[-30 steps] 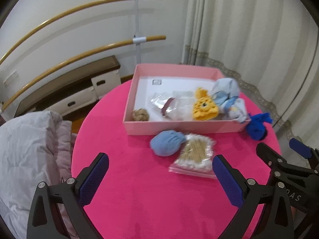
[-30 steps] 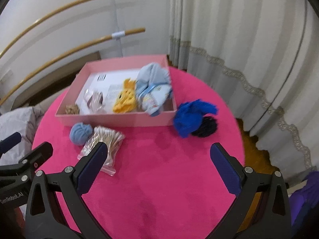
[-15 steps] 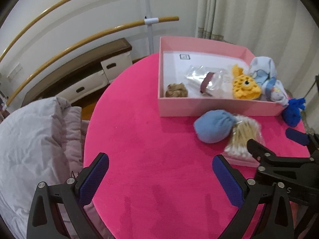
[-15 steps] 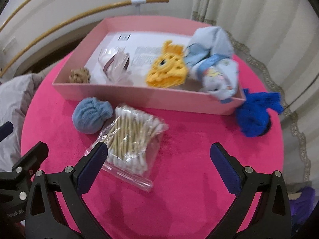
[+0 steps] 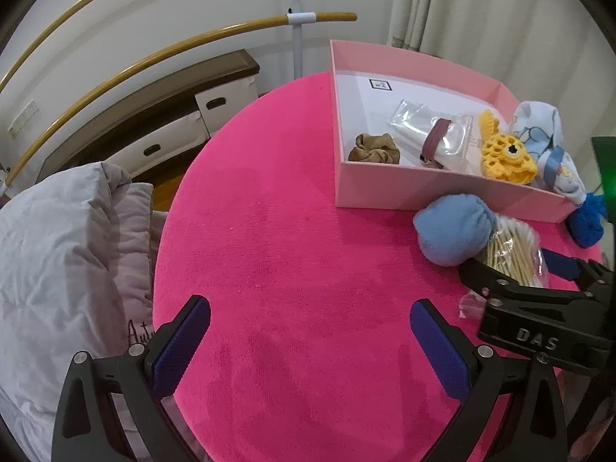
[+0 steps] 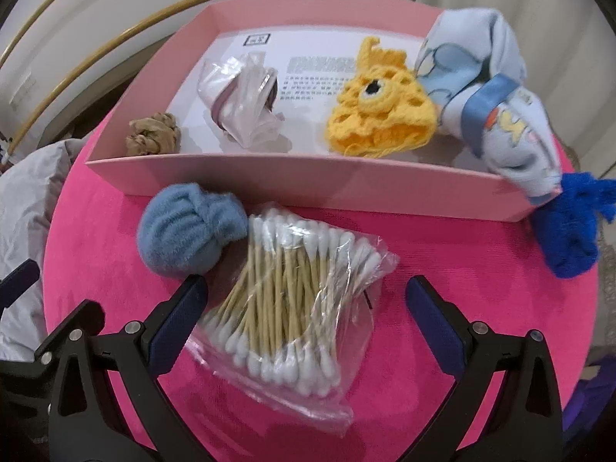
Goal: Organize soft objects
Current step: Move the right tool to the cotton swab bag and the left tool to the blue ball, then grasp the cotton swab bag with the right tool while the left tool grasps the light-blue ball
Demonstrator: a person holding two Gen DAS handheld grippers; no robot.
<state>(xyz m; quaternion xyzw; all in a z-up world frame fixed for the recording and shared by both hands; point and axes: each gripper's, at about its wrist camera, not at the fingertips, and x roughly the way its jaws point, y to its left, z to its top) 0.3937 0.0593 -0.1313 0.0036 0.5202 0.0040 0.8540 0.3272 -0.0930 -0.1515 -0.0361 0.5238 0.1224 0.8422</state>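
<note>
Over the pink table (image 5: 292, 231), I'm holding my right gripper (image 6: 306, 302) wide apart around the cotton swab bag (image 6: 292, 304), my left gripper (image 5: 310, 325) hovering open.

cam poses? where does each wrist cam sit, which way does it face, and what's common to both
Left wrist: sits behind the open left tool, above the pink table, facing forward and down; pink box far right; right tool at the right edge.
Right wrist: sits behind the open right tool, low, facing the bag of cotton swabs straddled by its fingers; the left tool's tip shows at the left edge.
Shared: box, bag, blue sock ball, brown scrunchie, yellow crochet piece.
</note>
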